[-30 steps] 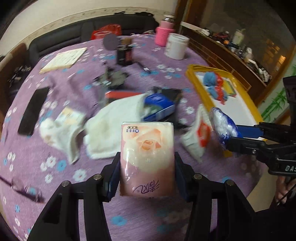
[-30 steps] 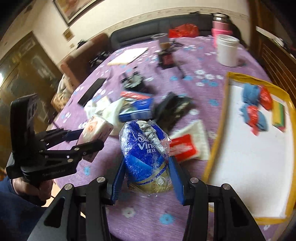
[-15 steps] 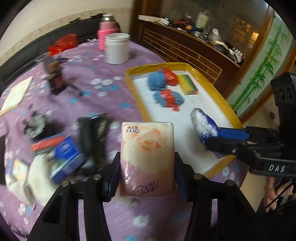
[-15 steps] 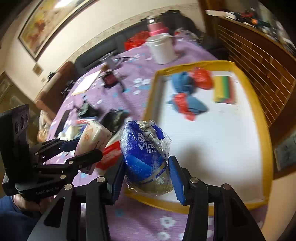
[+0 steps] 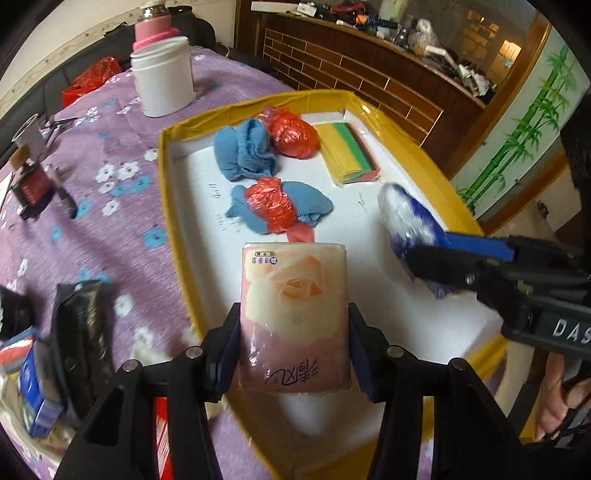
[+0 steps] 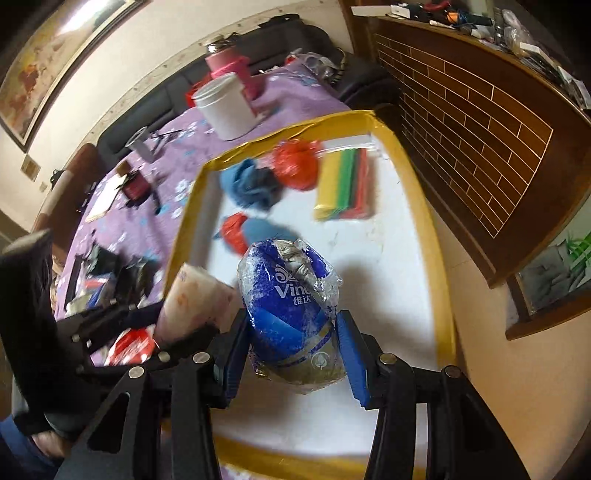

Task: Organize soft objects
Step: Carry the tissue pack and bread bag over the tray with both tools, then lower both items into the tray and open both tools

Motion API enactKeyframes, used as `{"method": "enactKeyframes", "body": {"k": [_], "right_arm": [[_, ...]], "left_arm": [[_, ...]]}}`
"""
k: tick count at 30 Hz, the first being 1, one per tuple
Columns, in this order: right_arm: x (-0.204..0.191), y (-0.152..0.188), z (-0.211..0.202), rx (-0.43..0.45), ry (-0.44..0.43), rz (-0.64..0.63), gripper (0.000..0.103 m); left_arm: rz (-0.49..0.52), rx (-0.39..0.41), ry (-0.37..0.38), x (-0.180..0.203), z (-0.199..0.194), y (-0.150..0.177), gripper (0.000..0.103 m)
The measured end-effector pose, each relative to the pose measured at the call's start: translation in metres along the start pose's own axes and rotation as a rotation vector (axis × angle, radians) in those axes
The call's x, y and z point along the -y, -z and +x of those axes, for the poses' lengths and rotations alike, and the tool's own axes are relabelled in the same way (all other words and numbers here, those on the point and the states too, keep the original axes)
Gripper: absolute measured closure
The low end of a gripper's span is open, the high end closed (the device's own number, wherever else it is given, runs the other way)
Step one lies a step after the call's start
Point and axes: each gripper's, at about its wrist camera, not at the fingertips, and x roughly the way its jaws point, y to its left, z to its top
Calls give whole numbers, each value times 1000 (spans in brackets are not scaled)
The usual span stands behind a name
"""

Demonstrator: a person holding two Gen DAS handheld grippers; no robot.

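Note:
My left gripper [image 5: 293,343] is shut on a pink tissue pack with a rose print [image 5: 293,314], held above the near left part of the yellow-rimmed white tray [image 5: 168,177]. My right gripper [image 6: 291,350] is shut on a blue crinkled tissue pack [image 6: 288,306], which hangs over the tray's white floor [image 6: 399,258]. In the left wrist view the right gripper [image 5: 413,254] and its blue pack [image 5: 406,221] show at the right. The pink pack [image 6: 195,299] also appears at the left of the right wrist view. Blue cloths [image 5: 245,149], red bags [image 5: 291,134] and a coloured cloth stack [image 5: 349,153] lie in the tray.
A purple flowered tablecloth [image 5: 92,184] covers the table left of the tray. On it stand a white jar [image 5: 162,79], a pink flask [image 5: 151,27], a black case [image 5: 79,332] and small boxes [image 5: 35,391]. A wooden sideboard [image 5: 369,74] runs behind the tray.
Both grippers have swung right from over the cluttered cloth to above the tray, each keeping its pack. The tray now fills the middle of both views.

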Motion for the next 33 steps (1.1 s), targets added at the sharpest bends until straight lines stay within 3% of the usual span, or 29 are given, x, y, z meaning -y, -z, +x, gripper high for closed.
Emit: {"method": "enactKeyframes", "body": {"k": [14,17,21,33], "right_arm": [[8,-33,41,-36,41,-33,51],[7,-34,42,-49,35,-29,44],[4,-33,35,-31,35,-24,42],[-23,-15,-3,26,-34,6,41]], "left_arm": [[-34,0,-37,-2,24,-20,51],[-27,3,-28,0,21,-20,50],[-28,13,-20,2,14,-18,45],[-27,45,-8,-3,-24,4,44]]}}
